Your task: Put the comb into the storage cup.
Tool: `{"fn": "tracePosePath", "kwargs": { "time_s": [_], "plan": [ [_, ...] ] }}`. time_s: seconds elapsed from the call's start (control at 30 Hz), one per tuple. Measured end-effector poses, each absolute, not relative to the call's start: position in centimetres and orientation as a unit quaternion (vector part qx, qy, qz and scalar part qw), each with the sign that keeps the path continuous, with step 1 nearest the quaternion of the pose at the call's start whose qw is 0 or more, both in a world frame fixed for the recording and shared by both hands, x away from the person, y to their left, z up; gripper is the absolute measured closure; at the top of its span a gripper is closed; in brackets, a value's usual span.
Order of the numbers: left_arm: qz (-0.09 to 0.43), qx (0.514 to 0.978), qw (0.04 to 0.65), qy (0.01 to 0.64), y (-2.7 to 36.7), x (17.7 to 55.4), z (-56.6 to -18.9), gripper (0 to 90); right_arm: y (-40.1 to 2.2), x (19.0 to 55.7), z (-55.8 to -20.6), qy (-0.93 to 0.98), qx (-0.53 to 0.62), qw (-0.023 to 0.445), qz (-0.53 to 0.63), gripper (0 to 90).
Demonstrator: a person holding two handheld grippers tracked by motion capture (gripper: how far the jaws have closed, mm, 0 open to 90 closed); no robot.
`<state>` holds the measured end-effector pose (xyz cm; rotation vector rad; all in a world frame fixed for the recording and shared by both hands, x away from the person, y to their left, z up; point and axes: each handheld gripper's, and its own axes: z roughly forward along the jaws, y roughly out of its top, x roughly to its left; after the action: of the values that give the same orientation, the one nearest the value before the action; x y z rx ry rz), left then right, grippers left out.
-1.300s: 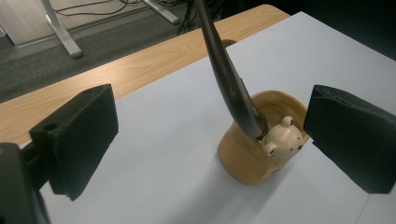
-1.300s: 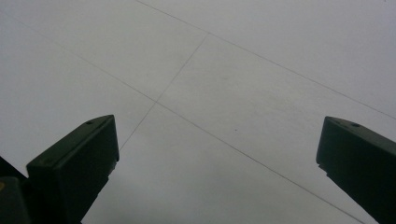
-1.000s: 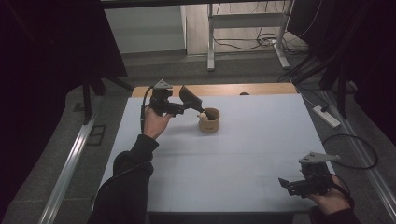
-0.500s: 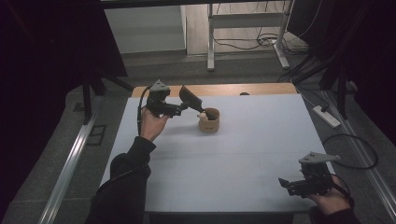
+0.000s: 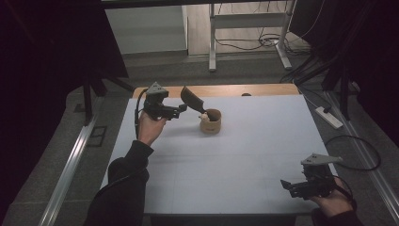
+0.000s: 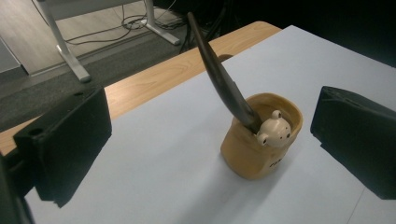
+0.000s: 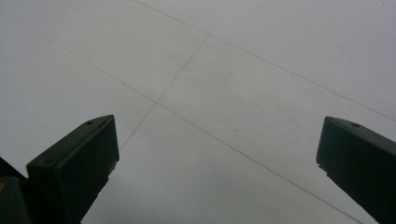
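Nothing has shifted noticeably since the earlier frames. Left gripper (image 5: 181, 109) hangs raised just left of the tan cup (image 5: 210, 122), jaws wide apart, holding nothing. Cup stands on the white table (image 5: 244, 155) toward its far edge, with a dark spoon (image 5: 192, 100) leaning out leftward. Right gripper (image 5: 288, 185) sits at the near right corner, jaws apart, empty.

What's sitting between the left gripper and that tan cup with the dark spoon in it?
Nothing visible. The left gripper, jaws open, faces the tan cup across bare white table, and the dark spoon leans out of the cup toward it.
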<state>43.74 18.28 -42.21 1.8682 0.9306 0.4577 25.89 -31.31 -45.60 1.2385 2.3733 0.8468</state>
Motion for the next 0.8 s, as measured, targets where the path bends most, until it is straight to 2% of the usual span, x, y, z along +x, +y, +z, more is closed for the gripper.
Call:
{"fn": "tracePosePath", "kwargs": {
  "time_s": [0.8],
  "plan": [
    [0.176,0.756,0.486,0.401,19.9,42.2,-43.0,0.0,-31.3,25.9,-45.6,0.834,0.433,0.167,0.297,0.0]
  ]
}}
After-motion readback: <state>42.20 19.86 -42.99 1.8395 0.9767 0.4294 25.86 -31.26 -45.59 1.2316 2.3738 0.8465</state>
